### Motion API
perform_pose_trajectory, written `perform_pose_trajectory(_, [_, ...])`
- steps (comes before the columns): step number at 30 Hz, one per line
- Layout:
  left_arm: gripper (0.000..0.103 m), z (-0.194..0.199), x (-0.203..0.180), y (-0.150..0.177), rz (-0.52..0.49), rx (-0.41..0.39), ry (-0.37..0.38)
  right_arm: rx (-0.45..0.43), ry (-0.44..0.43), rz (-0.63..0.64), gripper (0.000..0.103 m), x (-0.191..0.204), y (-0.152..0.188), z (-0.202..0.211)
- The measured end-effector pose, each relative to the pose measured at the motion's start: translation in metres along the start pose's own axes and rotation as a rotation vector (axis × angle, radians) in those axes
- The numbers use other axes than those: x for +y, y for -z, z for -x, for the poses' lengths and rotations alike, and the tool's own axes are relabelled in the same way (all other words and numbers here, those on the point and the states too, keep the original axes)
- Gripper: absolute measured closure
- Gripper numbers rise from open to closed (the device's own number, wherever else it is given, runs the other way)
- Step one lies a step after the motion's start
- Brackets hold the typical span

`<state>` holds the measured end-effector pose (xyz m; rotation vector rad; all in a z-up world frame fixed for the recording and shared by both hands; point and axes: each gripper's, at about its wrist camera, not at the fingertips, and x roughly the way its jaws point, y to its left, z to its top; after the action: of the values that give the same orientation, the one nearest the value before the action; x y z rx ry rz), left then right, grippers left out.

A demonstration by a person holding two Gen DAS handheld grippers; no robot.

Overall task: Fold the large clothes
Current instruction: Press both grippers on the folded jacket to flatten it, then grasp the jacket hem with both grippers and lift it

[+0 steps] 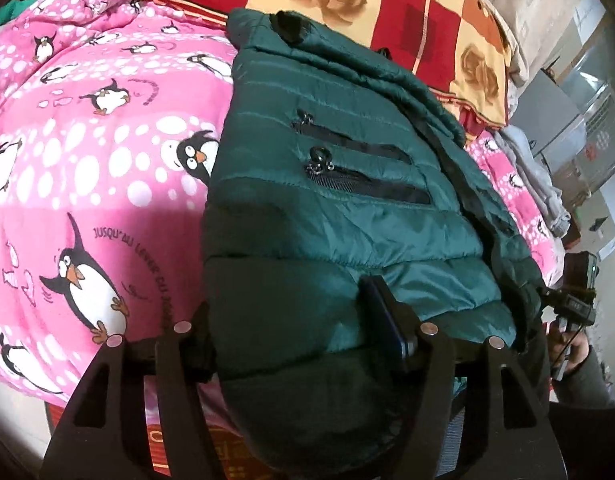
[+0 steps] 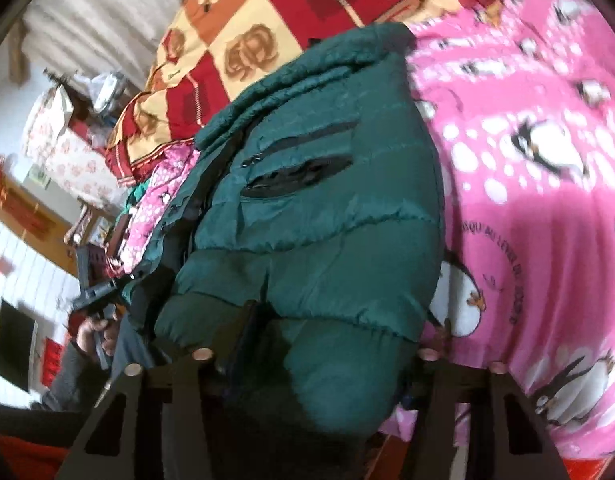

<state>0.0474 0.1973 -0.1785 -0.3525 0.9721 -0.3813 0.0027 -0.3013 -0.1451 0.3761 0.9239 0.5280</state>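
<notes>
Step in hand: you are part-way through folding the green puffer jacket (image 1: 339, 208); you hold its near hem end with both tools, and the body lies flat ahead of you, zip pockets (image 1: 359, 168) facing up.

Jacket's place: it lies lengthwise on the pink penguin blanket (image 1: 87, 152), its far end reaching up to the red-and-cream checked quilt (image 1: 419, 12) at the head of the bed, its near end hanging over the bed's near edge into your grippers.

Left gripper (image 1: 307, 344): its jaws stand fairly wide, with a thick roll of the padded hem bunched between them. The blue-padded finger (image 1: 391, 320) presses into the fabric; the other finger is buried under the cloth, so you cannot tell how firmly it bites.

Right gripper (image 2: 327, 352): likewise spread around a fat bulge of hem. One dark finger (image 2: 247, 328) shows against the fabric, the other is hidden, so the true grip is uncertain.

Next move, as a judgement: lift both ends level and carry the hem forward toward the collar, laying it down squarely.

What to watch: the shell looks slick and puffy, so it may slide out of a loose pinch or spring back open once released.
</notes>
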Motion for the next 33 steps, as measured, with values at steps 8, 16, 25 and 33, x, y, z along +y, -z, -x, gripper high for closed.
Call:
perform_pose_trajectory(8, [0.052, 0.003, 0.003, 0.003, 0.006, -0.04, -0.011, -0.02, -0.002, 0.005, 0.06, 0.001, 0.0, 0.001])
perform_pose_trajectory(16, [0.052, 0.003, 0.012, 0.003, 0.089, -0.018, 0.024, -0.055, 0.01, 0.049, 0.07, 0.007, -0.005, 0.007])
perform_pose_trajectory(25, [0.057, 0.007, 0.008, 0.007, 0.063, -0.031, -0.001, -0.072, 0.028, 0.045, 0.075, 0.007, -0.003, 0.008])
perform_pose_trajectory(33, [0.091, 0.039, -0.003, 0.01, 0.059, -0.13, -0.005, -0.176, 0.058, 0.151, 0.087, 0.043, -0.006, 0.038])
